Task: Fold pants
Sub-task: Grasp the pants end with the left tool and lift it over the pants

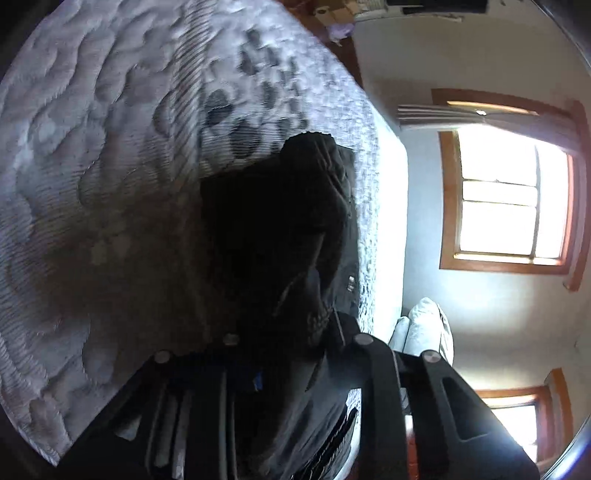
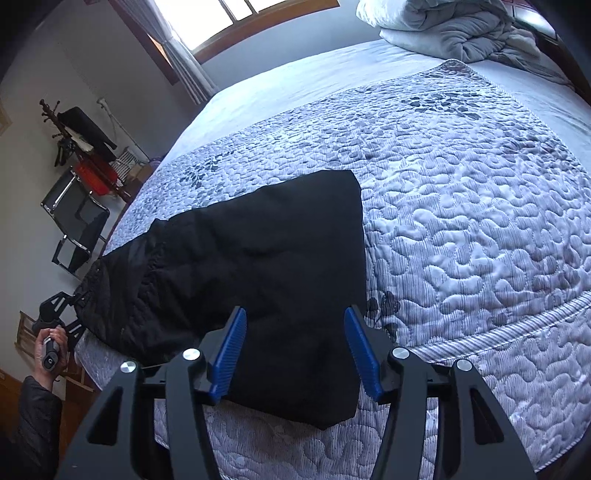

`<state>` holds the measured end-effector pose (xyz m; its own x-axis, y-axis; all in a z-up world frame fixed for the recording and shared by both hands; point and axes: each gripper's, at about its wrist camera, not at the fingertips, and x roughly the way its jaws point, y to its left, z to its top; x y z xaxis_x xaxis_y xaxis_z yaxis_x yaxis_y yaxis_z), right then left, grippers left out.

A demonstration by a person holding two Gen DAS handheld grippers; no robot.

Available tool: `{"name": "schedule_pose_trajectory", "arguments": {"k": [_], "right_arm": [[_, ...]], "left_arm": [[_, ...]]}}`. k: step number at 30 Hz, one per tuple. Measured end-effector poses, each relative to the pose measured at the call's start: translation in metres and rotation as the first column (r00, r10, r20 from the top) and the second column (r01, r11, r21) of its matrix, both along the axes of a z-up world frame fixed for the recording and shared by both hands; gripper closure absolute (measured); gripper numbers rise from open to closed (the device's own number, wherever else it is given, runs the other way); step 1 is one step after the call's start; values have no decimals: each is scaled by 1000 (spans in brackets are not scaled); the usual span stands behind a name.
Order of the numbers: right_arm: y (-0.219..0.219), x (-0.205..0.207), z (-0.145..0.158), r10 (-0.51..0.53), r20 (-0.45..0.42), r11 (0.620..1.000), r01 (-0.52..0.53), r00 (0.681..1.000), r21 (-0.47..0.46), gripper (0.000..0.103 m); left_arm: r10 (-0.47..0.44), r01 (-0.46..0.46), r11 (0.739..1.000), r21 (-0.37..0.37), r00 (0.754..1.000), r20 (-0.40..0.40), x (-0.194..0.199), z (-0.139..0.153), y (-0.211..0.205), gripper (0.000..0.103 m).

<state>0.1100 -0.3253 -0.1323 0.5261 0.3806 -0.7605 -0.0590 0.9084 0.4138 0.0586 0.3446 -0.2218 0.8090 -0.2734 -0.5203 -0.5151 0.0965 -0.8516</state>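
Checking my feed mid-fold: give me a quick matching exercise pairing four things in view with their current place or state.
Things:
1. left hand-held gripper
2. right hand-held gripper
3. black quilted pants
4. rumpled grey duvet

States:
A. heaped at the far end of the bed
B. open, blue pads apart, over the pants' near end
C. spread across the patterned quilted bedspread
D. shut on the pants' end at the bed's edge

Pairs: 1-D, 2-B, 3-C, 4-A

Pants [image 2: 258, 258] black – quilt [image 2: 461, 229] pale blue-white, grey leaf print – finger pads [image 2: 231, 354] blue.
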Motion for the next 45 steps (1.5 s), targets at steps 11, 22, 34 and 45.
{"name": "schedule_pose_trajectory", "arguments": {"k": [11,22,34,45], "right_arm": [[-8,-3,-1,-22,-9,1000,22,1000,-7,46],[-15,-8,4,-42,7,999,42,999,16,44],[-30,-18,3,-81,18,996,80,997,51,44],[-51,-27,1,-129,21,987,127,991,95,44]], "left_arm": [[-19,20,999,39,1000,-7,13,0,-10,85],[-101,71,966,248,989,111,32,81,-57,88],[-480,322,730,603,869,118,57,179,-199,88],[-670,503,436,746,735,-104,55,153,-306,86]]}}
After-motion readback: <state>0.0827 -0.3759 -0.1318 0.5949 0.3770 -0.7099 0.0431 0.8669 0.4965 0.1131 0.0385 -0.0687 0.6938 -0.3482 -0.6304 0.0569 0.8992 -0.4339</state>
